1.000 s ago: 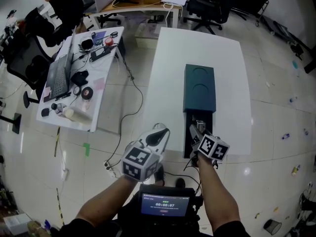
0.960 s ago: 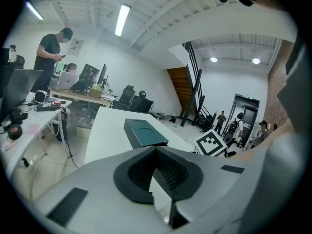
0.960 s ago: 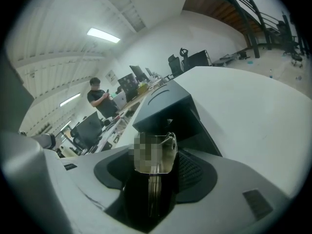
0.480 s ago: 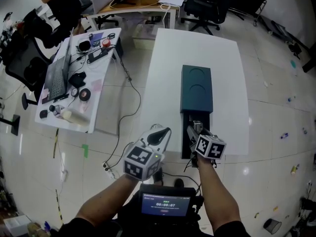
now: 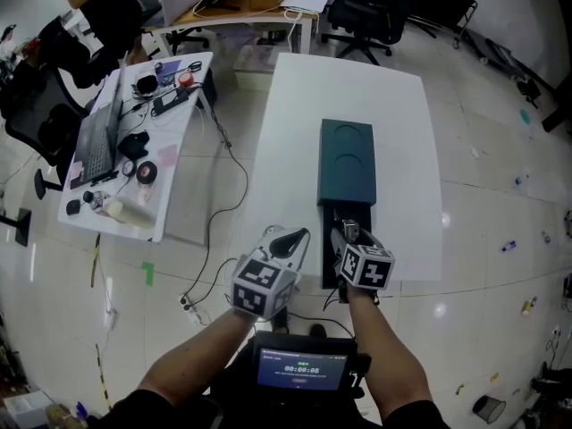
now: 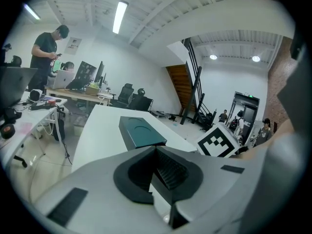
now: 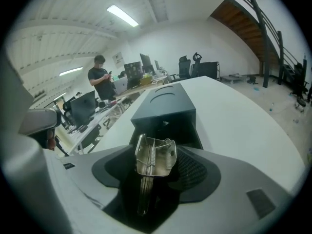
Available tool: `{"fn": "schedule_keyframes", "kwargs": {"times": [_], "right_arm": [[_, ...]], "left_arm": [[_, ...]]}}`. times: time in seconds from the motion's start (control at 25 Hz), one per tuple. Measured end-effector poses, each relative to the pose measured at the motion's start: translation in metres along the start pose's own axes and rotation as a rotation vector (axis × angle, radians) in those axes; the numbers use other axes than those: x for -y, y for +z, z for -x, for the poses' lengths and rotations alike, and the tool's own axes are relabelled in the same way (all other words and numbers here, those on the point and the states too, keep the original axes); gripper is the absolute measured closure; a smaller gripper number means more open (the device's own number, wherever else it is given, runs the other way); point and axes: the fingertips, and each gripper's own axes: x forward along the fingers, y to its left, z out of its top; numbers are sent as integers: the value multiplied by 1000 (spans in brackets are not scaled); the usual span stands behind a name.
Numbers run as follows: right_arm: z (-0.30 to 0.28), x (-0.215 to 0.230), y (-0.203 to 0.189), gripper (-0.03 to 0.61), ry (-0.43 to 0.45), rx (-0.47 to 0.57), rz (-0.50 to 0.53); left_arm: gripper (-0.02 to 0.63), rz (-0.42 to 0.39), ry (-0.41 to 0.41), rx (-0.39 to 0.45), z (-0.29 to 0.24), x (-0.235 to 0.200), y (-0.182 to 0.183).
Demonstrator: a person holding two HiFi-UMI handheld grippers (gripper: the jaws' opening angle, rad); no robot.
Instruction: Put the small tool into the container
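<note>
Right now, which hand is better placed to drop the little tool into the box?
Right. The right gripper has the small tool between its opening jaws, at the open end of the container. The left gripper is off to the side, empty.

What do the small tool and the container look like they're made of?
Small tool: metal, probably steel. It is bright silver with sharp reflections and thin bent edges.
Container: dark teal with a smooth matte surface and two circles pressed into the top. It could be plastic or painted metal; the look doesn't settle which.
</note>
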Motion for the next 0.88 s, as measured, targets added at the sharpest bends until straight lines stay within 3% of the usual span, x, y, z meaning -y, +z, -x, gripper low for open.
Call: {"fn": "schedule_keyframes", "kwargs": {"times": [0.32, 0.52, 0.56, 0.64, 0.88], "right_arm": [[1, 7, 0, 325, -27, -18, 38], [2, 17, -1, 329, -87, -39, 89], [2, 20, 0, 341, -93, -40, 97], [2, 24, 0, 478, -102, -46, 114], [4, 25, 2, 485, -75, -64, 103]], "left_arm": [[594, 4, 34, -38, -33, -9, -14], [594, 21, 45, -58, -45, -12, -19], [594, 28, 44, -61, -46, -12, -20], [594, 52, 42, -65, -47, -12, -23], [594, 75, 39, -70, -49, -6, -25]]}}
